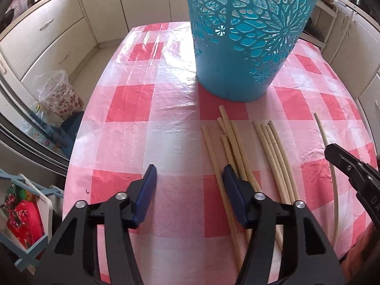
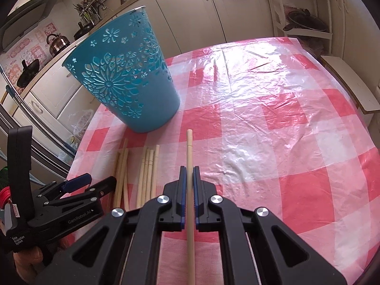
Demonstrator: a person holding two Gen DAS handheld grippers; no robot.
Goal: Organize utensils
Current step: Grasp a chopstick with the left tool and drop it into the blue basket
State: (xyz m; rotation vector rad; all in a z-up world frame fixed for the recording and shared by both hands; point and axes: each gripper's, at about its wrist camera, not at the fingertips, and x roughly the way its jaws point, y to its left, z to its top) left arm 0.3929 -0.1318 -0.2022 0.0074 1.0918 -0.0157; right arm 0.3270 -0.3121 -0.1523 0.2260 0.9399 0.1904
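Right claw [image 2: 189, 173] clamps one chopstick [image 2: 189, 142]; left claw [image 1: 190, 174] apart, left of the others [image 1: 273, 156].

A steel kettle [image 2: 58, 42] sits on the counter (beside cream cabinets [image 2: 180, 11]) past the checked tablecloth [image 2: 273, 118].

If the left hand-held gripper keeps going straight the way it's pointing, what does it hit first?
Most likely the checked tablecloth: the left hand-held gripper points steeply down with nothing between its fingers. The loose chopsticks lie just beside its right finger, so that finger might clip one. Depth is hard to judge.
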